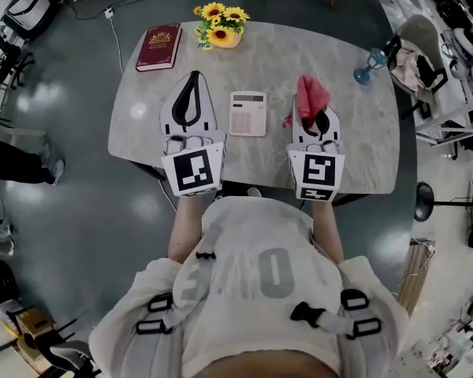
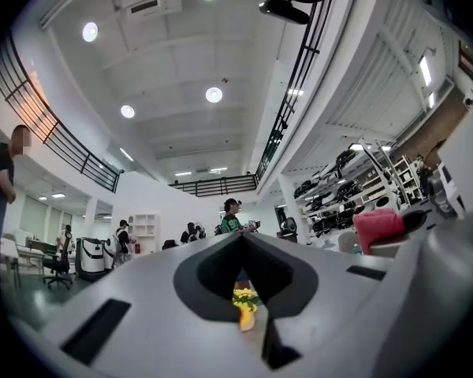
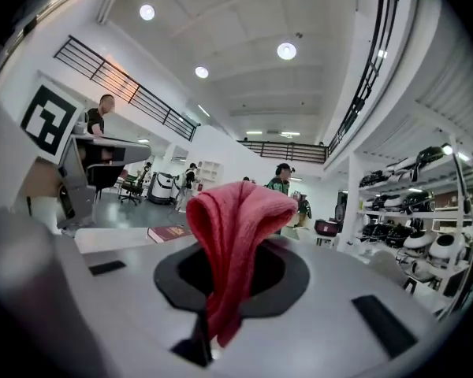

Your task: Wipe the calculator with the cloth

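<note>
A white calculator lies flat in the middle of the grey marble table. My left gripper hovers just left of it, jaws shut with nothing between them. My right gripper hovers just right of the calculator, shut on a red cloth. In the right gripper view the cloth is folded over the jaw tips and hangs down the middle. The same cloth shows at the right in the left gripper view. Both grippers are held above the table and off the calculator.
A dark red book and a pot of yellow flowers stand at the table's far edge. A blue glass is at the far right corner. A chair with a bag stands beyond it. People stand in the background.
</note>
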`<state>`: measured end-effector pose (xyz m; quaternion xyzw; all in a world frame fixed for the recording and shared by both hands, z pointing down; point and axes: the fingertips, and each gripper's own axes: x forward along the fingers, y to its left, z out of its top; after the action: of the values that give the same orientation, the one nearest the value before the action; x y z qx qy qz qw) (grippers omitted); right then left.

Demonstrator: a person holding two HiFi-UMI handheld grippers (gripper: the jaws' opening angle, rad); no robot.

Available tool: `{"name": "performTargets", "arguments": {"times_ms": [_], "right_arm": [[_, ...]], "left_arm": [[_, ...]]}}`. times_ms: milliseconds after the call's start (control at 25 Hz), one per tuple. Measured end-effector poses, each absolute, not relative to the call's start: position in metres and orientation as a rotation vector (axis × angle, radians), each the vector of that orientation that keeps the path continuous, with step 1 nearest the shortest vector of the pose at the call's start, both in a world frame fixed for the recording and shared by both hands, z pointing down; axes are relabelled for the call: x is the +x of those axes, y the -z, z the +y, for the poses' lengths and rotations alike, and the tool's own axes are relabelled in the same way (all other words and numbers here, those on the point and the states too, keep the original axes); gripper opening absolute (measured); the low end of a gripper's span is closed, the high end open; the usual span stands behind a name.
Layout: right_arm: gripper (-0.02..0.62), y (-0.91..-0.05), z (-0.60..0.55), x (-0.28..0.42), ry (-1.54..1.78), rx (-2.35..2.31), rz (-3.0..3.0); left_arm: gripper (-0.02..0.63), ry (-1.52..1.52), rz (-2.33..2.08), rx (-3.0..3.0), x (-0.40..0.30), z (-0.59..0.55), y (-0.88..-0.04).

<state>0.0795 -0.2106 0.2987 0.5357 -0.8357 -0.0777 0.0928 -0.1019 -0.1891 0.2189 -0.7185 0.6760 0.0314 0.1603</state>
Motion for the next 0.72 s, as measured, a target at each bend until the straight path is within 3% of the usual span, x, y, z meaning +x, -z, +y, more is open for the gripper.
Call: {"name": "performTargets", "arguments": {"times_ms": [720], "right_arm": [[0.055, -0.286, -0.209, 0.095, 0.273, 1.606, -2.478]], "left_arm": [[0.02, -0.043, 1.924, -2.07, -0.085, -0.199, -0.219]]}}
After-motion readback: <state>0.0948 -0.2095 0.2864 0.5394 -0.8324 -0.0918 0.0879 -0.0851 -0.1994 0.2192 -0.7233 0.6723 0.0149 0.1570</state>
